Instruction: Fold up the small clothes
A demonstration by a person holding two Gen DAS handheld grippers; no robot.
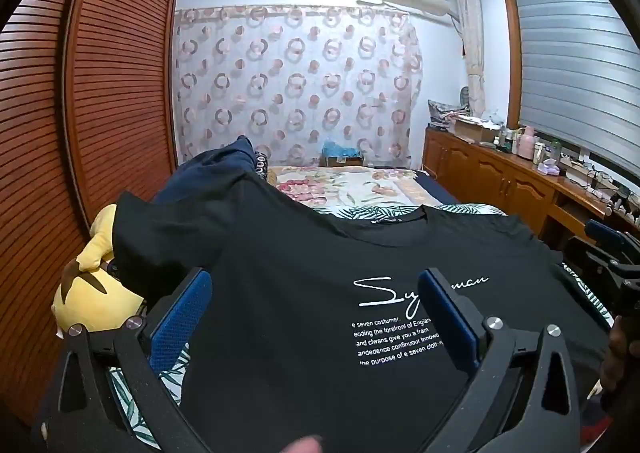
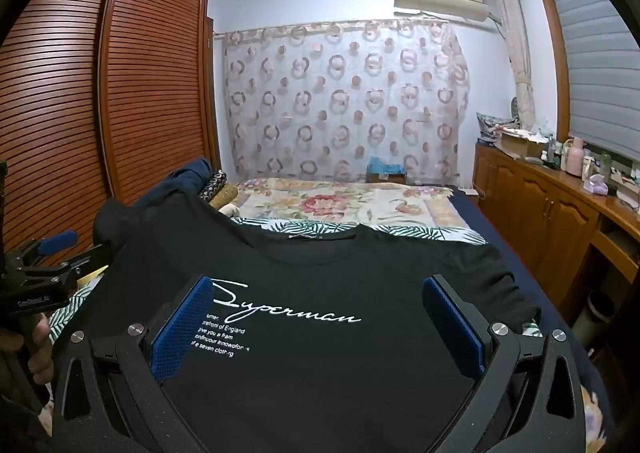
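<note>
two grippers: left gripper (image 1: 316, 317) and right gripper (image 2: 318, 325), both with jaws spread wide, nothing between the blue pads
reason for pose: both hang just above the shirt's lower half and tilt slightly down, likely lined up for a first pinch; no fold begun by the look of it
item: black t-shirt (image 2: 320, 365), one piece
location: spread face up on the bed (image 2: 400, 231), over a leaf-print sheet, collar toward the far end
reason for layout: laid flat and open, judged as ready for folding
print: white script word and small text lines (image 2: 224, 341) on the chest
sleeves: right one lies flat; left one (image 1: 160, 237) is humped up over a yellow plush toy (image 1: 92, 293) and a dark pile
surface: mostly smooth, soft wrinkles near the shoulders
holder: a hand (image 2: 36, 349) grips the left gripper's handle
</note>
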